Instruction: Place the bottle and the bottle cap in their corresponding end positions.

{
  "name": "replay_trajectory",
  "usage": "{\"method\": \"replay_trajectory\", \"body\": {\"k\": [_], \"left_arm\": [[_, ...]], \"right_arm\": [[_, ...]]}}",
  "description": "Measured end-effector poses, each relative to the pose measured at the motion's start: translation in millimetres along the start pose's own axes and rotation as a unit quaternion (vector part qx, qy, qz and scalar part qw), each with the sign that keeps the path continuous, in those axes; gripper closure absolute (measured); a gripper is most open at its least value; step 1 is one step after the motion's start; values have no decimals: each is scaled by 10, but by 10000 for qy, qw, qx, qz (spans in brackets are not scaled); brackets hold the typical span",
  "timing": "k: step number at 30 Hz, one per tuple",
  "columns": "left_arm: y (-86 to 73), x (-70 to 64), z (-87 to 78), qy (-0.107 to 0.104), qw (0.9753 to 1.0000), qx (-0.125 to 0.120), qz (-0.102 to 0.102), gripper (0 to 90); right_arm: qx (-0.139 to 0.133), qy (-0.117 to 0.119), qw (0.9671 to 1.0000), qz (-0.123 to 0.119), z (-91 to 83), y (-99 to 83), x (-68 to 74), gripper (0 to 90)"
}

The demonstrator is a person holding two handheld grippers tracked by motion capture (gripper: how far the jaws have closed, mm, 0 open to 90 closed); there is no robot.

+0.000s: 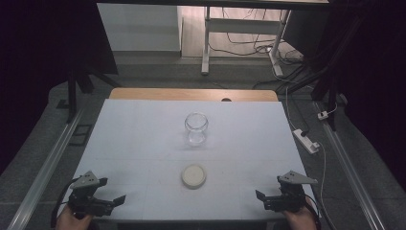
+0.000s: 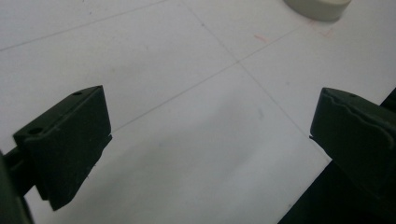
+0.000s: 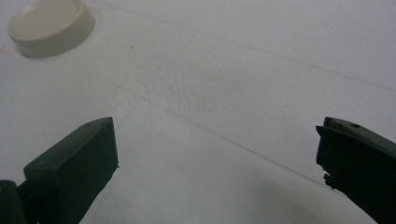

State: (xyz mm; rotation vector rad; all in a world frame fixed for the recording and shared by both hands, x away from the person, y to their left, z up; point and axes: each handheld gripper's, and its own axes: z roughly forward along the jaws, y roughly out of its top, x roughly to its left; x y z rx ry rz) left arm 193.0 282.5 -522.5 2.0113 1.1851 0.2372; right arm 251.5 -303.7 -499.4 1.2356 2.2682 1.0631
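From the high view, the clear round glass jar stands upright and uncapped on the white tabletop, well ahead of both sets of fingers and about midway between them. The flat round cream-coloured lid lies apart from it, nearer the fingers, roughly centred between the left gripper and the right gripper. Both grippers sit at the near corners, each held in a hand, fingers spread and holding nothing. By my reading nothing of the capping work is done: the lid is untouched, the jar open, and neither gripper is near either thing.

In the left gripper view, the left gripper shows its two black fingers wide apart over bare tabletop. The lid peeks in at the top edge, well beyond and to the right of the fingertips.

In the right gripper view, the right gripper likewise has its fingers spread with only white surface between them. The lid lies far ahead, off to the left of the left finger.

What remains, as I judge it, is everything: reaching the lid, lifting it, steadying the jar and setting the lid on its mouth.
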Motion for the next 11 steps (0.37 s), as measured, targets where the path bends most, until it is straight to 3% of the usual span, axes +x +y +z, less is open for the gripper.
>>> {"method": "replay_trajectory", "body": {"k": [5,11], "left_arm": [[-47,-10,-18,121,9999,112,-10,0],[-44,5,-7,81,9998,167,-74,0]], "right_arm": [[38,-39,10000,32,-60,-32,10,0],[113,-11,9999,-18,-60,-41,17,0]]}}
